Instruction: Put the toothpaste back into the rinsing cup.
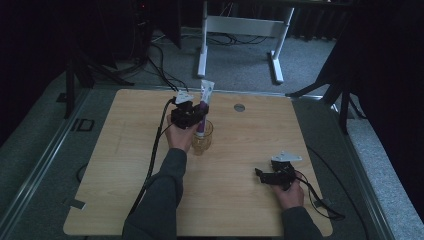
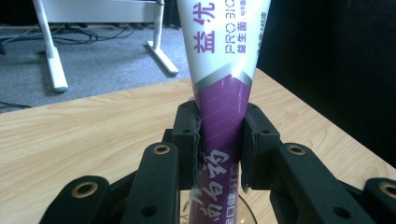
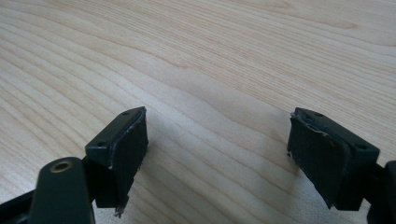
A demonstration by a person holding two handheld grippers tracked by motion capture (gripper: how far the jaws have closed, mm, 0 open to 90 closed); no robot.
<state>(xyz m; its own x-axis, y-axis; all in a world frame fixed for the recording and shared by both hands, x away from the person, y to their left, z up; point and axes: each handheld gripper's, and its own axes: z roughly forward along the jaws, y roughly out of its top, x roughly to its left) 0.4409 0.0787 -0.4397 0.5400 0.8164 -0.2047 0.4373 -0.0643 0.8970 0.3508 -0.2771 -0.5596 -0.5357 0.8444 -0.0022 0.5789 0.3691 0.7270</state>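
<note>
Purple-and-white tube (image 2: pixel 219 88) printed "益优" and "PRO", with smaller Chinese lettering too partial to read

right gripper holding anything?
No. In the right gripper view, the right gripper has its fingers spread wide apart with bare wooden table between them.

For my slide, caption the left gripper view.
Left gripper clamps a purple-and-white tube upright above a glass on the table.

A glossy white-and-purple plastic tube (image 2: pixel 220 93) stands in a clear glass cup (image 1: pixel 202 137) on the matt, pale wood-grain desk (image 1: pixel 240 150), beyond which lies grey carpet (image 1: pixel 240 65).
</note>
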